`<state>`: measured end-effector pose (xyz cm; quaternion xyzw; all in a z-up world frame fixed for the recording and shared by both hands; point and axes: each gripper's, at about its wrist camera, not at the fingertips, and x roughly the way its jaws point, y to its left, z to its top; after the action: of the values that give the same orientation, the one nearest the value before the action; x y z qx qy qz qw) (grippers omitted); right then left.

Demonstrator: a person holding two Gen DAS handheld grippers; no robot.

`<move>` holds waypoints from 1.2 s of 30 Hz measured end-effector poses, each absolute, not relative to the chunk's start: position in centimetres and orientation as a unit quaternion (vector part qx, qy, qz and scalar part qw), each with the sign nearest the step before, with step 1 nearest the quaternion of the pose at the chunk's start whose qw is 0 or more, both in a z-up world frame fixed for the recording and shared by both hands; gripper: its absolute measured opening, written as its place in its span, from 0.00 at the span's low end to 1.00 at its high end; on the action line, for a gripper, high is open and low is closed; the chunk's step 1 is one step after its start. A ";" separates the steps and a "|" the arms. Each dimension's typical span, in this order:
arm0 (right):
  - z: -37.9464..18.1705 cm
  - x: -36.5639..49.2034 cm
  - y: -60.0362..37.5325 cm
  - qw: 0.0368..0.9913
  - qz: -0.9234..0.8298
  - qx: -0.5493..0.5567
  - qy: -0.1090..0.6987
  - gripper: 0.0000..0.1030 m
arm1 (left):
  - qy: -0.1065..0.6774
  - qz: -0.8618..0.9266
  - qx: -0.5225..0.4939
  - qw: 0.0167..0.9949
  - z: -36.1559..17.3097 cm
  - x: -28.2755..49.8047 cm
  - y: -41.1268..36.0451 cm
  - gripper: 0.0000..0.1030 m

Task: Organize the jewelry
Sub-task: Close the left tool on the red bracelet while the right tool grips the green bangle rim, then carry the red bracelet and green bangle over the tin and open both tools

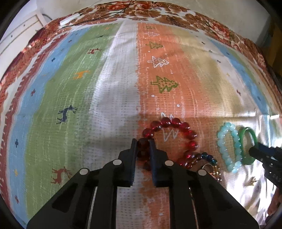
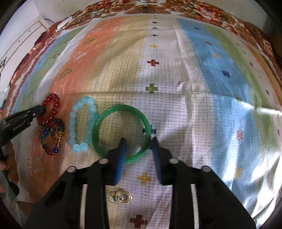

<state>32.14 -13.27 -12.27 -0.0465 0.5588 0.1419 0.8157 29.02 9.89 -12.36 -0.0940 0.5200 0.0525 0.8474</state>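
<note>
My left gripper (image 1: 143, 141) is shut on the left side of a red bead bracelet (image 1: 183, 126) that lies on the striped cloth; it also shows in the right wrist view (image 2: 52, 104). A multicoloured bead bracelet (image 1: 208, 157) touches its lower end. A pale blue bead bracelet (image 1: 227, 146) and a green bangle (image 2: 121, 133) lie to the right. My right gripper (image 2: 139, 141) is open, with one finger inside the bangle and the other outside its right rim. A small gold piece (image 2: 120, 197) lies under the right gripper.
The striped cloth (image 1: 74, 98) with deer and tree prints covers a bed with a floral cover (image 1: 141, 10) behind it. A white cabinet (image 1: 17, 30) stands at the far left. Shiny wrinkled plastic (image 2: 246, 158) covers the cloth at the right.
</note>
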 end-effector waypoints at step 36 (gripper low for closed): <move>-6.3 27.8 -13.5 0.854 0.146 -0.074 0.494 0.08 | 0.461 0.003 -0.117 0.880 -5.9 24.7 8.0 0.13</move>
<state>27.77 -13.49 -6.27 -0.0743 0.4943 0.1457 0.8537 24.69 7.98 -5.86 -0.1165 0.4606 0.0029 0.8799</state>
